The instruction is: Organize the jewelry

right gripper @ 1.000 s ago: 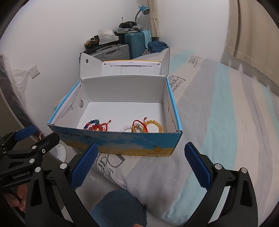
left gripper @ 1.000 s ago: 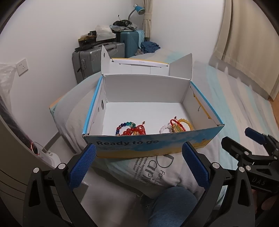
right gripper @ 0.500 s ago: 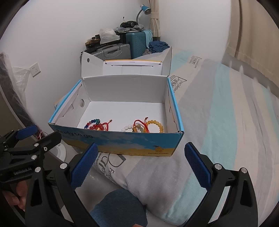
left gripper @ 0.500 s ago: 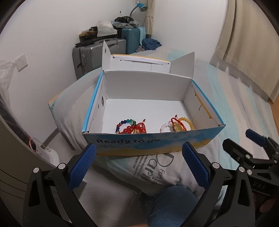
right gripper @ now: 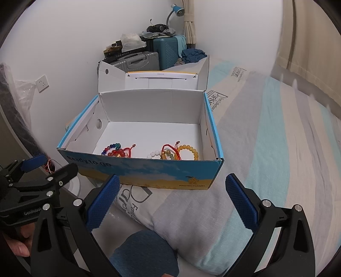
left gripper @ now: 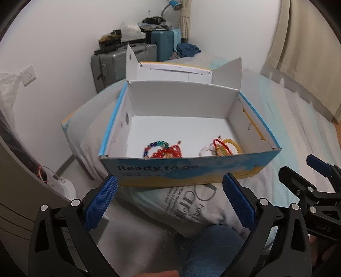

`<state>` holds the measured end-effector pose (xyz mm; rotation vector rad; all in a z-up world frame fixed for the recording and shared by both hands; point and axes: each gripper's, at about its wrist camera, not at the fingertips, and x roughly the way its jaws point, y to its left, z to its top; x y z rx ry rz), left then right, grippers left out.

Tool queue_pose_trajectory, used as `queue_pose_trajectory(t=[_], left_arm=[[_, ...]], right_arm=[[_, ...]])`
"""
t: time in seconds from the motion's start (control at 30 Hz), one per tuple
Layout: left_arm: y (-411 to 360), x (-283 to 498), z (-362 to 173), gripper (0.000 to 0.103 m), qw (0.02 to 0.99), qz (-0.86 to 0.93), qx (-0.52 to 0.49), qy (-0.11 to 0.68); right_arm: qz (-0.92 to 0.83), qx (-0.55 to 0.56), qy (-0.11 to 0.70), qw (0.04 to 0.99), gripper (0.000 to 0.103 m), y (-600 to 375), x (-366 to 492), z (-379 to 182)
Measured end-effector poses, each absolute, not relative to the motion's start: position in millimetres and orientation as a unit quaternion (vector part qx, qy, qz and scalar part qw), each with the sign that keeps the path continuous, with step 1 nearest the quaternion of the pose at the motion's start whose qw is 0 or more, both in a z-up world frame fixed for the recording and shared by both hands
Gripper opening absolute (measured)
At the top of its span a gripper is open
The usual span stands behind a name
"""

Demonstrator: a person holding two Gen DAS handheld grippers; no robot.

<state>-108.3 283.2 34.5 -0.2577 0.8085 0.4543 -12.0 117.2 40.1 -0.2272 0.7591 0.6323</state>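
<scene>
The bracelets lie in 2 heaps along the near wall of the open box (left gripper: 187, 168) on the bed: red beads (left gripper: 164, 150) towards its left corner, yellow beads (right gripper: 188, 151) towards its right. Left tongs (left gripper: 169, 200) and right tongs (right gripper: 171, 197) (both spread wide, empty) hover just short of that wall, each nearer its own heap.

White walls (right gripper: 74, 42) meet in a corner at the upper middle; there a grey suitcase (right gripper: 138, 60) and a teal suitcase (right gripper: 166, 53) stand under clutter and a blue lamp (right gripper: 177, 9); a socket (right gripper: 41, 83) at left; beige curtains (right gripper: 315, 38) at upper right; a striped bed (right gripper: 277, 138) fills the right.
</scene>
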Motion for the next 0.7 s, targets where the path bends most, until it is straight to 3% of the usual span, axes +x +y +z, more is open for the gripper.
queue_pose_trajectory(t=[0.7], left_arm=[[285.6,-105.9,29.8,0.097,0.884,0.220,-0.130,0.391]], right_arm=[[0.302,-0.106,0.370,0.872,0.095,115.7,-6.5,34.9]])
